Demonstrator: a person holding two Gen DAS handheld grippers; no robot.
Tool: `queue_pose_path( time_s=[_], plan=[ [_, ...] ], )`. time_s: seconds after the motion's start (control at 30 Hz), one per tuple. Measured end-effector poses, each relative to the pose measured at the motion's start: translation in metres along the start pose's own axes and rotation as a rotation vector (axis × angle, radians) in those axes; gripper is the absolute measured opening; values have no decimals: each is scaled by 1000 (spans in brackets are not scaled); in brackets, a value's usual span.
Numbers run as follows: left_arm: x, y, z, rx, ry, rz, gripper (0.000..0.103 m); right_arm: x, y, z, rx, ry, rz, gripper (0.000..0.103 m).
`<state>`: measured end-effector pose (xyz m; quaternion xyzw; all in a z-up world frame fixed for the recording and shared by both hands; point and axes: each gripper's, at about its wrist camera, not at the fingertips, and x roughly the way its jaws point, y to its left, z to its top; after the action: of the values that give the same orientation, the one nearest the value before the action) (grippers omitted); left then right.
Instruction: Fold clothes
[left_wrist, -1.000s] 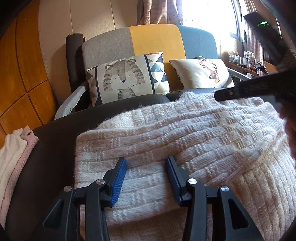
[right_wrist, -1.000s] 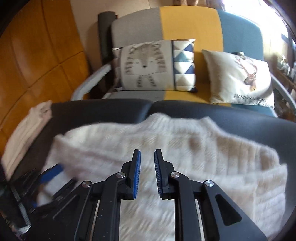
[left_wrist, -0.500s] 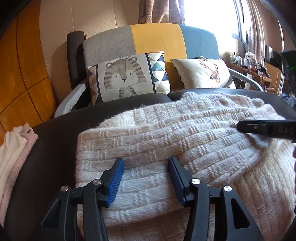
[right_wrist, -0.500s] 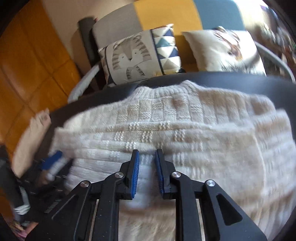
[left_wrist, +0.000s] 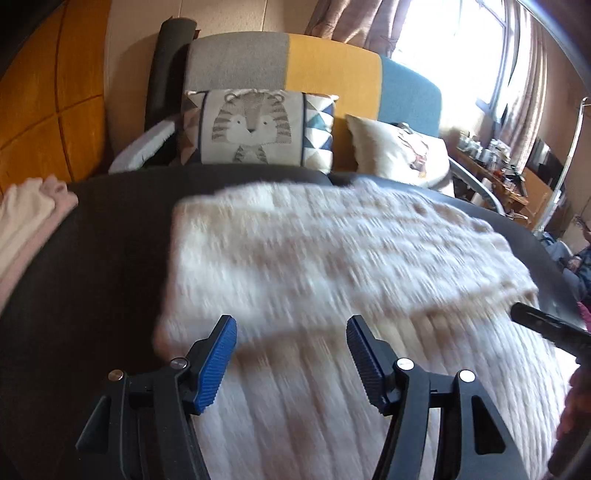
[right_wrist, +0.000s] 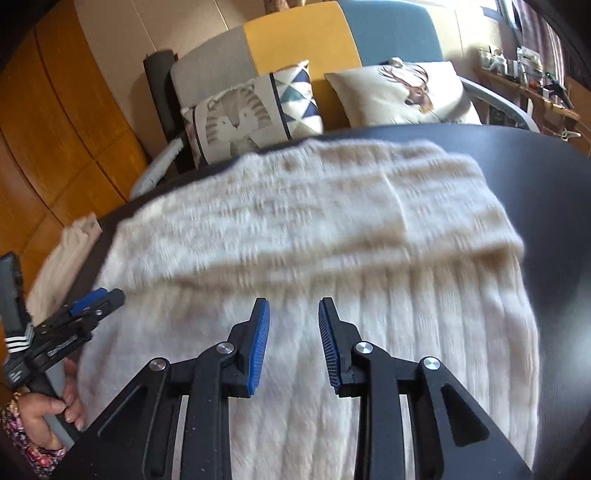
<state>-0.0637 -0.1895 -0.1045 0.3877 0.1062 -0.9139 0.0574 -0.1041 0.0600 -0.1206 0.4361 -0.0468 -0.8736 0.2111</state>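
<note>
Cream knitted sweater (left_wrist: 332, 258) lay spread across the dark table (left_wrist: 103, 258), upper part folded down over the ribbed lower part, fold edge running left to right (knit blurred in both views). Seen again from the right wrist: sweater (right_wrist: 314, 229) on the table (right_wrist: 554, 206), covering most of its middle.

Left gripper (left_wrist: 291, 332) hung over the near left part of the sweater, blue pads wide apart, nothing between them. From the right wrist view, left gripper (right_wrist: 96, 298) showed at the sweater's left edge, held by a hand (right_wrist: 44, 410) in a floral sleeve; contact with the knit could not be told.

Right gripper (right_wrist: 293, 314) sat above the ribbed section, fingers parted with a clear gap, gripping nothing. Only a dark tip of it (left_wrist: 546, 325) visible at the right border of the left wrist view.

Folded pale clothes (left_wrist: 26, 229) stacked at the table's left end, well apart from the sweater. Behind the table: a sofa (left_wrist: 332, 62) in grey, yellow and blue panels, a tiger cushion (left_wrist: 255, 127) and a deer cushion (right_wrist: 402, 92) leaning on its back. Wooden panelling (right_wrist: 55, 110) to the left.
</note>
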Motion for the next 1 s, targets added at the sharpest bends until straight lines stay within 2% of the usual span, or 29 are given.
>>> queue_pose_path(
  time_s=[0.13,0.3,0.53,0.73,0.9,1.0],
  plan=[
    [-5,-13,-19,55,27,-2,64,0,6,-23,-72,-7,-59,30],
    [-5,-17,-27,95,41,19,64,1,7,-30,-109,-18,-89,31],
    [-9,-16,-35,142,40,25,64,-3,-5,-31,-59,-20,-61,31],
    [-25,-15,-42,150,38,49,64,-27,-6,-43,-42,-36,-69,31],
    [-31,-17,-55,186,22,59,64,-23,-4,-54,-117,-35,-110,31],
    [-30,-9,-55,162,24,29,66,-23,-11,-55,-112,-46,-92,31]
  ],
)
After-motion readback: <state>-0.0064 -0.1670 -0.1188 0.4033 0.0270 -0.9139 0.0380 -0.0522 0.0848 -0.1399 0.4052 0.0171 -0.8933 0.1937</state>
